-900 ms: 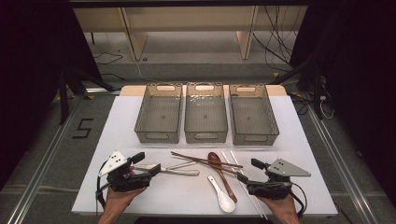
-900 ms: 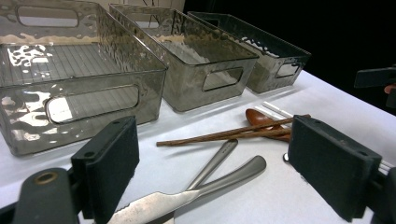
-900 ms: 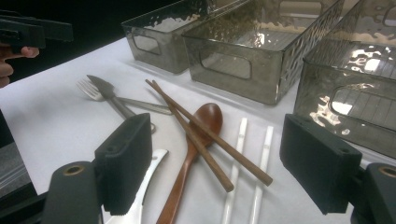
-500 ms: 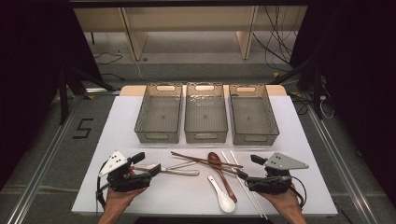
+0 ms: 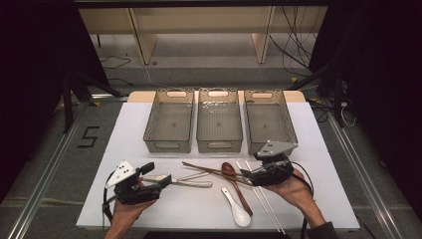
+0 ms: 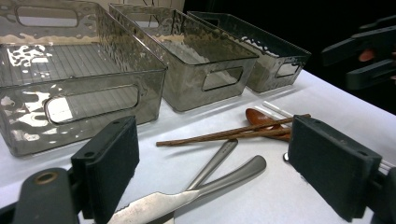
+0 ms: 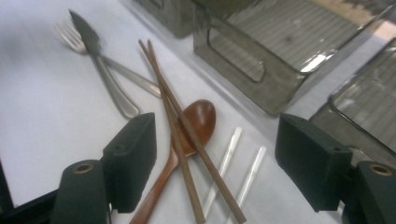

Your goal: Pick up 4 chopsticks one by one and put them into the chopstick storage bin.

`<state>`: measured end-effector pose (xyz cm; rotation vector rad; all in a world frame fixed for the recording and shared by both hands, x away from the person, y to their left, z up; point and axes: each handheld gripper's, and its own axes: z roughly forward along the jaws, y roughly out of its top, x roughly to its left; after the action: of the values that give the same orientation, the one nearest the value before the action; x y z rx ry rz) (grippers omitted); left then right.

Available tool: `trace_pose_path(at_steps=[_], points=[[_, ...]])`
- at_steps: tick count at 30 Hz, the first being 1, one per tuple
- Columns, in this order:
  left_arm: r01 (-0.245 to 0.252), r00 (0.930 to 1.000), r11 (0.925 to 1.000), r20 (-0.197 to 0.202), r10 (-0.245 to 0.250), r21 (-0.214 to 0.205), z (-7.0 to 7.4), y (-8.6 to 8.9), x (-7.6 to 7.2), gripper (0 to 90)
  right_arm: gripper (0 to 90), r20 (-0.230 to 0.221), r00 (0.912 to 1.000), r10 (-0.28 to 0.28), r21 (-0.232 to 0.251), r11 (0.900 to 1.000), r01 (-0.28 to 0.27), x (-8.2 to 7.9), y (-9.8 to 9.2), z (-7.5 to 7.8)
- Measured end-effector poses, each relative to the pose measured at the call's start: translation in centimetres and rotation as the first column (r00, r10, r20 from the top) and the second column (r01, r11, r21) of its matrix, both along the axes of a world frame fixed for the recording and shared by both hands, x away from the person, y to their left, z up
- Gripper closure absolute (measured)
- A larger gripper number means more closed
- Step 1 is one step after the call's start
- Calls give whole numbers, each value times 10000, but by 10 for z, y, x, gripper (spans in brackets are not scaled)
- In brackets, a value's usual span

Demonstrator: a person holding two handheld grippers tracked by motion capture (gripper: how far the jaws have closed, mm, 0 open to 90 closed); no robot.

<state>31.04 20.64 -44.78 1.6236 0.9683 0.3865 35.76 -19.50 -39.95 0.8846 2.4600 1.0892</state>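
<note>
My left gripper [image 5: 158, 174] [image 6: 215, 140] is open at the table's front left, jaws wide apart, with the blade of a steel knife [image 6: 219, 179] lying on the table between them, untouched. A fork [image 6: 215, 158] lies beside the knife. My right gripper [image 5: 251, 167] [image 7: 217, 126] is open too and hangs low over a pair of brown chopsticks [image 7: 187, 135] [image 5: 214, 172] that cross a wooden spoon [image 7: 198, 119] [image 5: 238, 186]. Its pads touch nothing. White chopsticks [image 7: 233, 149] [image 5: 263, 199] lie just beyond, and a white spoon [image 5: 236, 209] sits near the front edge.
Three empty grey see-through bins [image 5: 168, 122] [image 5: 219, 122] [image 5: 268, 122] stand side by side across the back of the white table [image 5: 318, 164]. In the left gripper view the right gripper [image 6: 369, 56] shows at the upper right. Dark floor and cables surround the table.
My right gripper has moved forward and to the left, from the front right corner to above the brown chopsticks and wooden spoon. The left gripper has stayed put.
</note>
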Motion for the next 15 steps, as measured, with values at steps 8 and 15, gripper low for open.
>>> trace_pose_path(at_steps=[8, 15], points=[[-2, 10000, 10000, 2, 2, -23, 0, 0, 0, 160, 352, -1043, 9924, 654, -1501, 9854, -807, 33, 21, -14], [1, 10000, 10000, 6, -1, -26, 0, 0, 0, 159, 428, -1738, 9808, 889, -2437, 9611, -1303, 49, 32, -27]])
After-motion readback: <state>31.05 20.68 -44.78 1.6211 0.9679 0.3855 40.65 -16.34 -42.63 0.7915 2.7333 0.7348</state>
